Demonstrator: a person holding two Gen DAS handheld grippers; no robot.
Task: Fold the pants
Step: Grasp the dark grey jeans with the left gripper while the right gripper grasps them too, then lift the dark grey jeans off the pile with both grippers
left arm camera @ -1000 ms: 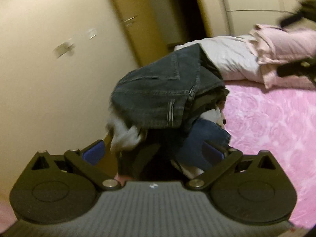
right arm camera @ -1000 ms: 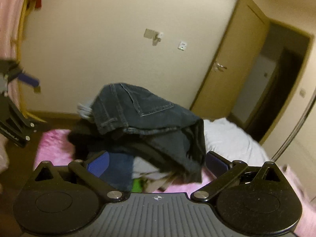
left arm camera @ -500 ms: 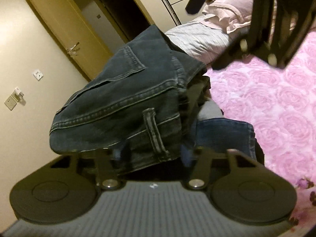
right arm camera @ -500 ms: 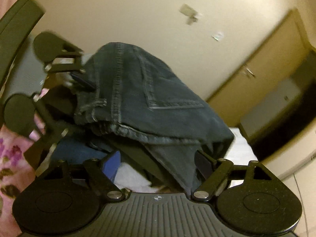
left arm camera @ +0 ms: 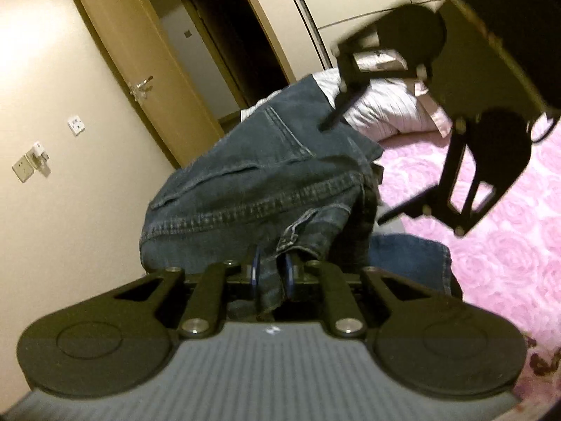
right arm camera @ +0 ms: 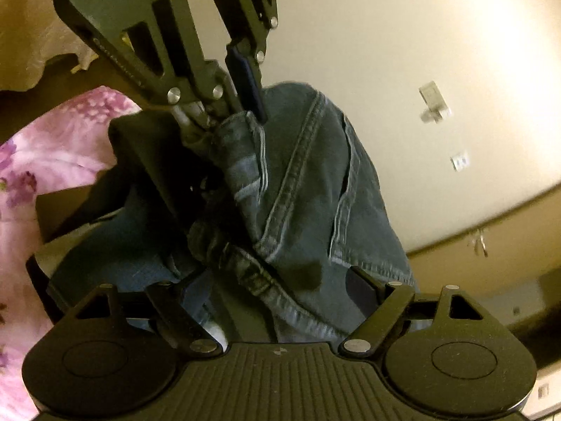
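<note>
Dark blue jeans [left arm camera: 252, 189] lie on top of a heap of clothes on the bed. My left gripper [left arm camera: 271, 272] is shut on a fold of their waistband by a belt loop, with denim pinched between the blue pads. In the right wrist view the left gripper [right arm camera: 224, 119] comes in from above and bites the same edge of the jeans [right arm camera: 308, 182]. My right gripper [right arm camera: 266, 291] is open, its fingers spread wide on either side of the waistband. From the left wrist the right gripper [left arm camera: 354, 172] straddles the far side of the heap.
Under the dark jeans lie other clothes, among them a lighter blue pair [left arm camera: 410, 263]. The heap rests on a pink floral bedspread [left arm camera: 491, 245], with pillows [left arm camera: 385, 108] behind. A cream wall, a wooden door [left arm camera: 140, 70] and a dark doorway stand beyond.
The left gripper has shut on the jeans' waistband. The right gripper has moved in close over the heap, still open, with the waistband now between its fingers.
</note>
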